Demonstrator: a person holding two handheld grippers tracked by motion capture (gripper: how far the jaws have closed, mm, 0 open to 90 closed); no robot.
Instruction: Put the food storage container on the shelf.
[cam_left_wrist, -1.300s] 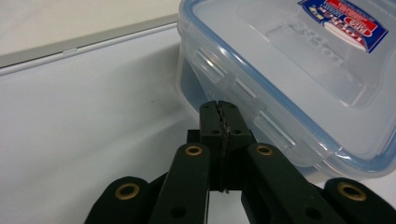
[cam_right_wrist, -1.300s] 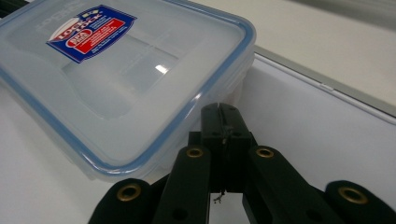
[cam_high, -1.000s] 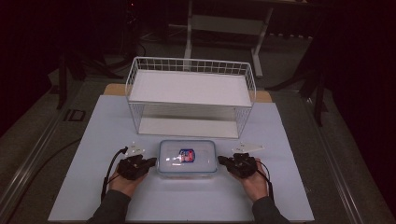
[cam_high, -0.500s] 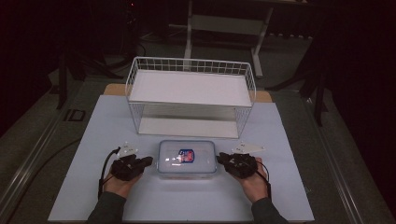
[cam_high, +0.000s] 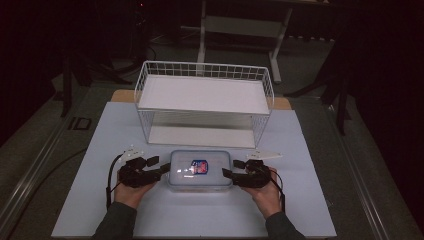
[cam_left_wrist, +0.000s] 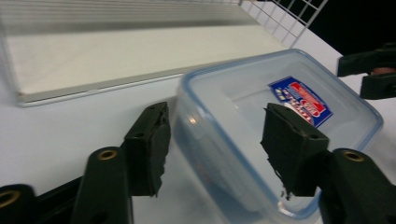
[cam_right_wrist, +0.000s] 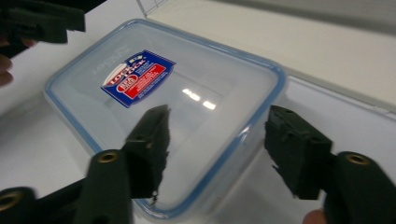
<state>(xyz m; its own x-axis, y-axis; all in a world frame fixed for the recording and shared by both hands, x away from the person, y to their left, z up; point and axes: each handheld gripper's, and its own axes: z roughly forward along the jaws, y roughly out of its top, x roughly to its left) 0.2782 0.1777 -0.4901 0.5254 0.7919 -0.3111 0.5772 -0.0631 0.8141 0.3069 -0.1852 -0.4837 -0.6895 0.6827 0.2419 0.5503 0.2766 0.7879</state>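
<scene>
the clear rectangular plastic box with a blue-rimmed lid (cam_high: 200, 170) lies just before the white wire shelf rack (cam_high: 204, 102). the left gripper (cam_left_wrist: 212, 140) and right gripper (cam_right_wrist: 217, 147) have just been opening, jaws wide astride its ends, not pressing. closing off-centre could skid or tilt the slick box.

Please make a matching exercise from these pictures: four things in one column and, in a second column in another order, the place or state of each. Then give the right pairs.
Column one:
1. food container
2. wire shelf rack
3. left claw
4. right claw

Column two:
A. open, at the container's right end
B. stands on the far part of the white mat
C. lies between the two claws, with a red and blue label on its lid
D. open, at the container's left end

Right pairs: 1-C, 2-B, 3-D, 4-A.

Both claws have just been opening; each has a container corner between its jaws.
</scene>
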